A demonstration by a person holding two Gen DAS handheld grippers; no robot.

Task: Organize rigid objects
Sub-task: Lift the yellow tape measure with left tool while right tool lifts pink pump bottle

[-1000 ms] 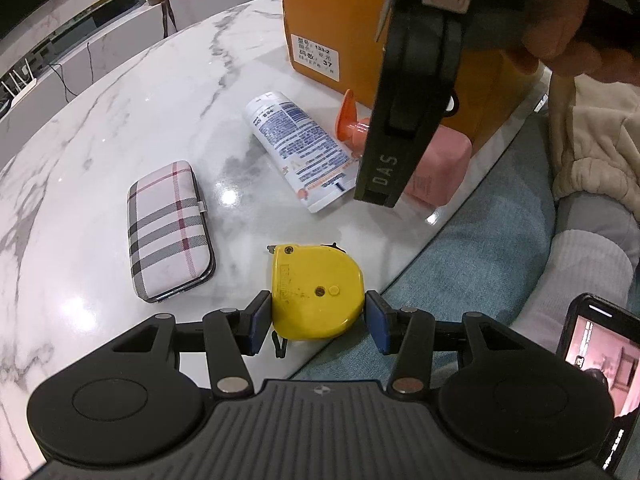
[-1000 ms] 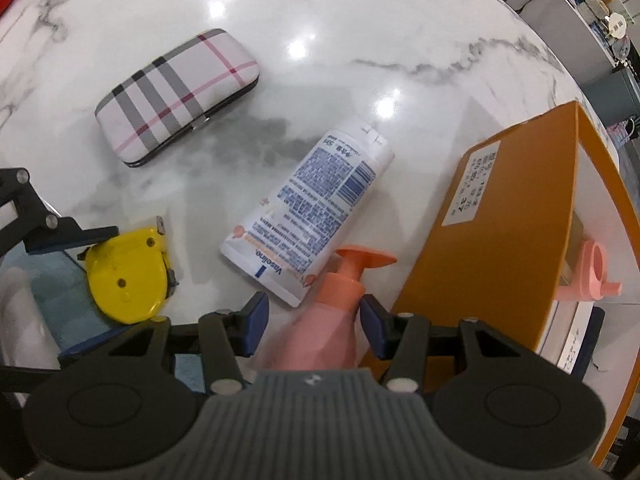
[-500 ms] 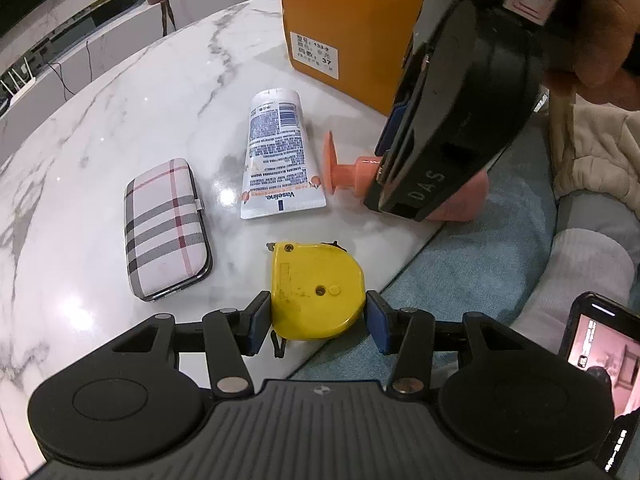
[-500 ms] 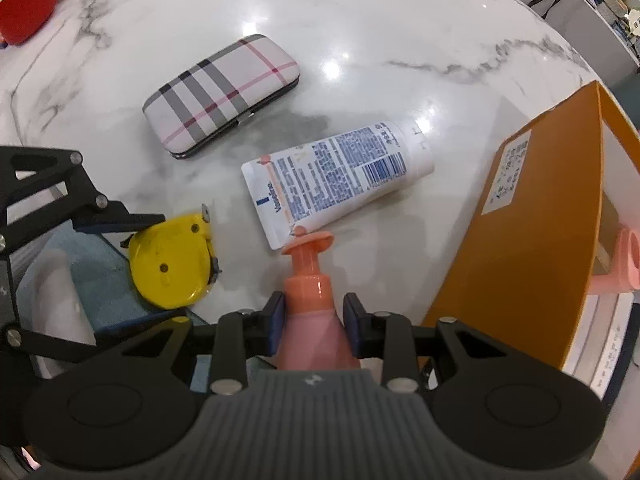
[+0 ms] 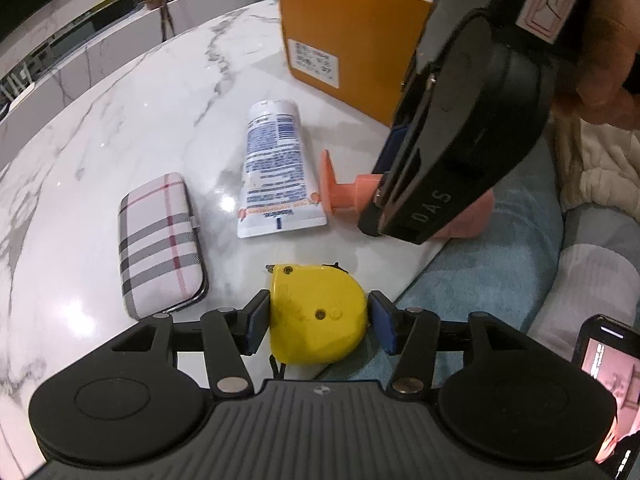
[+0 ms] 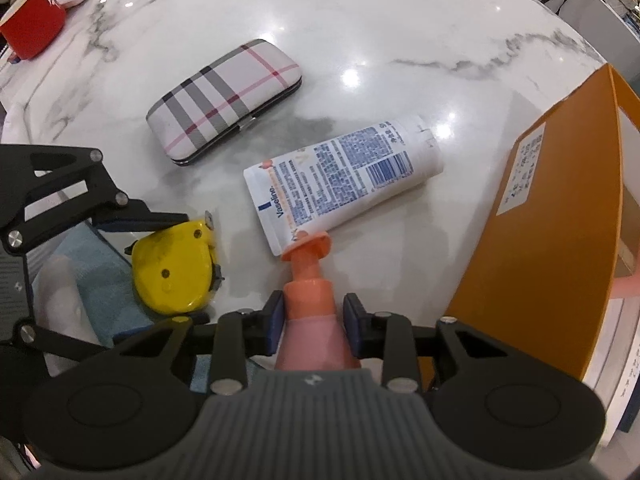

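One tape (image 5: 316, 320), tube (image 5: 276, 172), case (image 5: 160, 244) and box (image 5: 352, 56) are counted; the tape is clamped by the left gripper (image 5: 318, 326); the pump bottle (image 6: 312, 320), its base hidden, is pinched by the right gripper (image 6: 314, 326).

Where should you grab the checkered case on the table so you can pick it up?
Probably across its narrow width, near the middle, coming down from above. The flat plaid rectangular case lies on its broad face on the white marble table, so only its two long edges offer opposing sides. The clasp edge faces the white lotion tube.
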